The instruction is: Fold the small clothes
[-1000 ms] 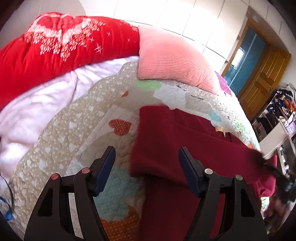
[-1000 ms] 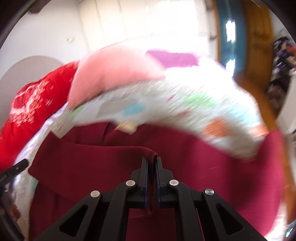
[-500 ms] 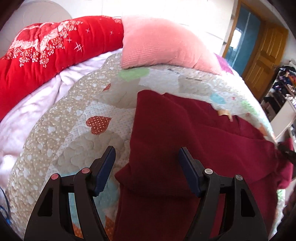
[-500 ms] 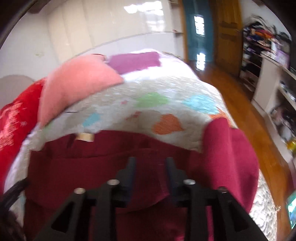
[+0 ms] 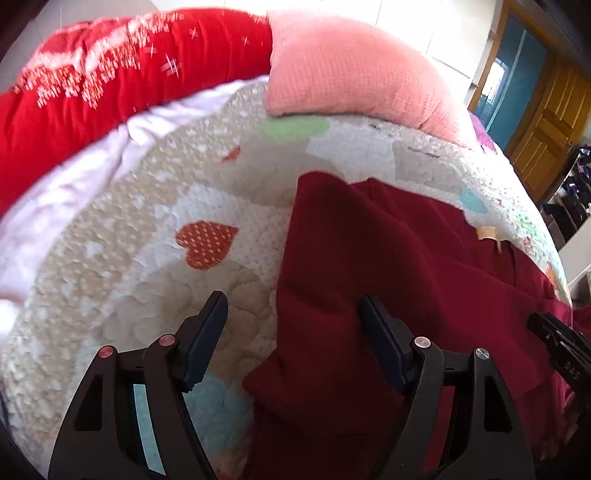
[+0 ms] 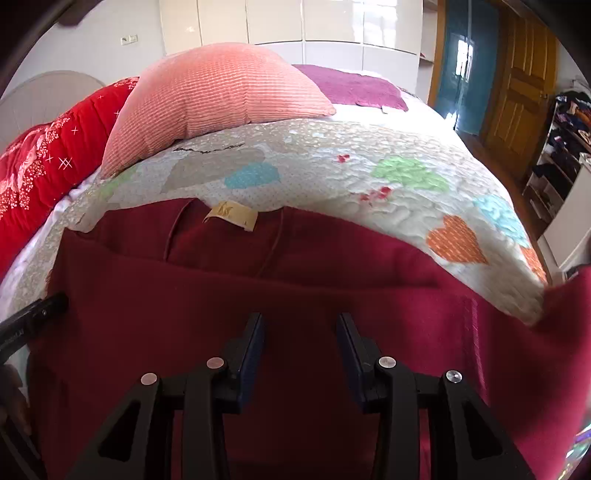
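1. red duvet (image 5: 110,85) bunched at far left, well left of the garment
2. left gripper (image 5: 291,332) jaws wide apart, holding nothing; over the garment's left folded edge
3. dark red garment (image 6: 295,288) lies flat on the heart-print quilt (image 6: 332,177), sleeve folded across its body, tan neck label (image 6: 232,218) at its far edge
4. pink pillow (image 6: 218,99) beyond the garment
5. right gripper (image 6: 300,339) jaws apart, empty, above the garment's middle

My bed's heart-patterned quilt (image 6: 369,177) carries a pink pillow (image 6: 218,96) beside a red blanket (image 5: 110,74). White wardrobe doors (image 6: 277,22) shine behind; a wooden door (image 6: 524,85) stands right.
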`<move>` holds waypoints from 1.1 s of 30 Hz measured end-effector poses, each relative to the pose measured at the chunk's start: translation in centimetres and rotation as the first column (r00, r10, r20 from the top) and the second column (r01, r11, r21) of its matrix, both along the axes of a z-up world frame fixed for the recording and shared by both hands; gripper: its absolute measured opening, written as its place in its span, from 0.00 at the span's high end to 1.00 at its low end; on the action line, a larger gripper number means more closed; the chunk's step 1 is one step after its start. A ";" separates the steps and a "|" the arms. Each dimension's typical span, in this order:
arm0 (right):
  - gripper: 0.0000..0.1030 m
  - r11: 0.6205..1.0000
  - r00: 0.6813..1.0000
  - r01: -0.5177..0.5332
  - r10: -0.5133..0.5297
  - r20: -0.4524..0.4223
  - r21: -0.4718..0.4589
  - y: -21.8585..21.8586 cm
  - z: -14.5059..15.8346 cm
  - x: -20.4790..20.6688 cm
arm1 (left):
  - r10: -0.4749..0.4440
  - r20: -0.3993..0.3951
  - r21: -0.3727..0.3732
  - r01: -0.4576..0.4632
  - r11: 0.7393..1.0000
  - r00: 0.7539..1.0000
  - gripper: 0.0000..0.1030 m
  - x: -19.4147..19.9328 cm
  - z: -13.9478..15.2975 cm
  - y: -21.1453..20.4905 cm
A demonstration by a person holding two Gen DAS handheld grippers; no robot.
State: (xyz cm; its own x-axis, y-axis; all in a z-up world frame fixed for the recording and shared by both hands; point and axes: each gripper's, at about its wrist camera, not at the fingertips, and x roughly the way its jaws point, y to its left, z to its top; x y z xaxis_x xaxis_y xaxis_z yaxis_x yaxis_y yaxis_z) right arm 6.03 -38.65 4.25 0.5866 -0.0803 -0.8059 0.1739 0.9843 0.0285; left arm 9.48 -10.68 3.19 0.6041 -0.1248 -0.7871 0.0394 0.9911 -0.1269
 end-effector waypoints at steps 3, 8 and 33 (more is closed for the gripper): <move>0.61 1.000 1.000 -0.001 0.001 0.004 -0.002 -0.4 0.3 -2.0 | -0.013 0.046 0.014 0.013 1.000 0.999 0.27 -1.0 1.1 -0.4; 0.58 1.000 1.000 0.017 -0.017 -0.005 -0.015 -1.0 -0.3 -4.9 | -0.043 0.052 0.054 0.040 0.998 0.998 0.27 -1.5 1.2 -1.8; 0.50 0.995 0.999 0.031 -0.034 0.024 0.100 -2.0 2.1 -10.6 | -0.036 0.031 0.078 0.034 0.996 0.999 0.27 -5.0 1.5 -4.2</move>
State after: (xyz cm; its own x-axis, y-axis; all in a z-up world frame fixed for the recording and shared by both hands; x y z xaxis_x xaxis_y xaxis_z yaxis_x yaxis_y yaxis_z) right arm -4.57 -40.63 6.33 0.6053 -0.0199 -0.7957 0.2038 0.9703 0.1307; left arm 4.47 -14.84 4.71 0.6254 -0.0855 -0.7756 0.0772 0.9959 -0.0476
